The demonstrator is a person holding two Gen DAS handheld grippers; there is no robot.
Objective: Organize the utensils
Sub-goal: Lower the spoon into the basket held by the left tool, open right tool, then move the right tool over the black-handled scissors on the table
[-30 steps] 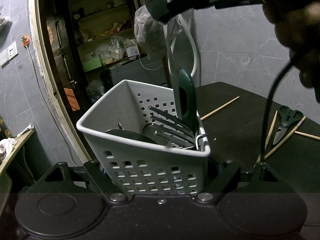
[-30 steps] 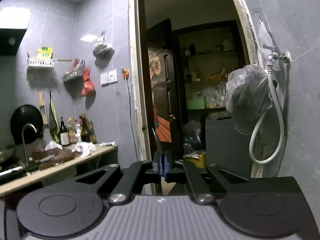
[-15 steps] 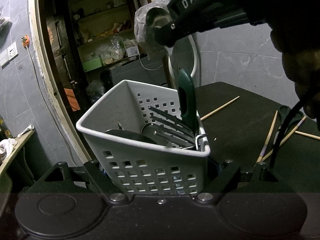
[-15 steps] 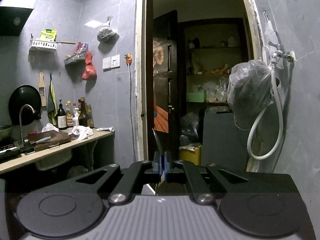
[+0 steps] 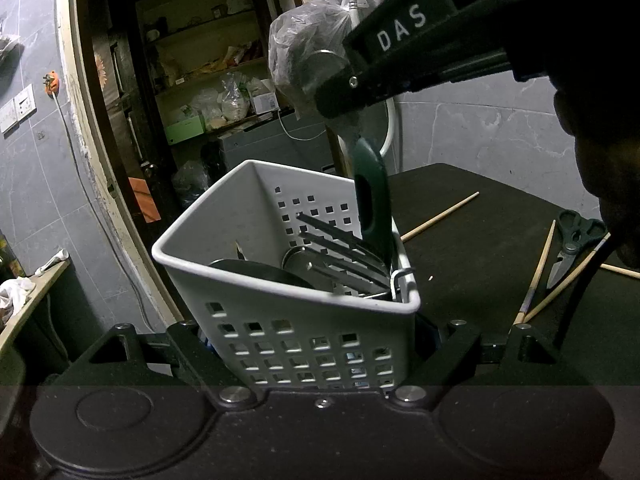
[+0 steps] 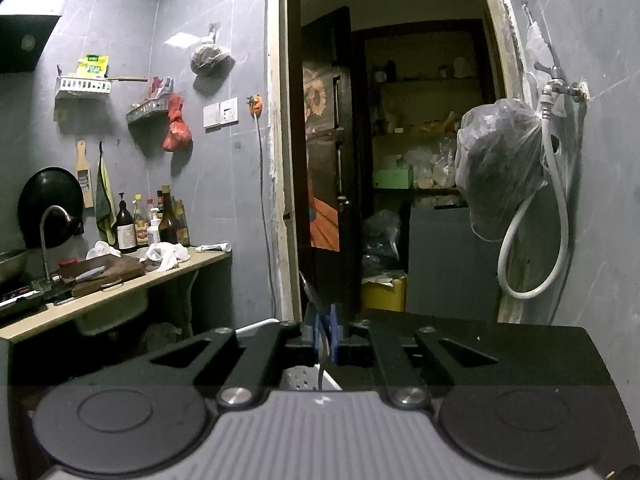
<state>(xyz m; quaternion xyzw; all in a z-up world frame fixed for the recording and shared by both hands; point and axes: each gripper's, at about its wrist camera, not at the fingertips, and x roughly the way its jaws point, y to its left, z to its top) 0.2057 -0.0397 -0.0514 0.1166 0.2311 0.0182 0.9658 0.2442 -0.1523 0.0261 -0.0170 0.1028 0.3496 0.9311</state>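
My left gripper (image 5: 320, 344) is shut on a white perforated basket (image 5: 240, 276), one finger on each side of its base. A metal slotted turner (image 5: 340, 248) and a dark round utensil (image 5: 256, 272) lie inside it. The right gripper (image 5: 340, 100) comes in from the upper right, above the basket. It pinches the metal end of a green-handled utensil (image 5: 372, 200), whose handle hangs down into the basket's right corner. In the right wrist view the thin metal blade (image 6: 310, 292) sits between the blue pads of the right gripper (image 6: 326, 328), whose jaws are opening slightly. The basket's rim (image 6: 256, 326) shows just below.
The basket stands on a dark table (image 5: 480, 280). Loose wooden chopsticks (image 5: 440, 216) (image 5: 536, 276) and green-handled scissors (image 5: 572, 240) lie to the right. A plastic bag (image 5: 304, 40) hangs from a wall tap behind. An open doorway (image 6: 400, 160) is beyond the table.
The right gripper has come down and nearer above the basket with the green-handled utensil. The dark table and basket rim have come into the right wrist view. The left gripper has kept still.
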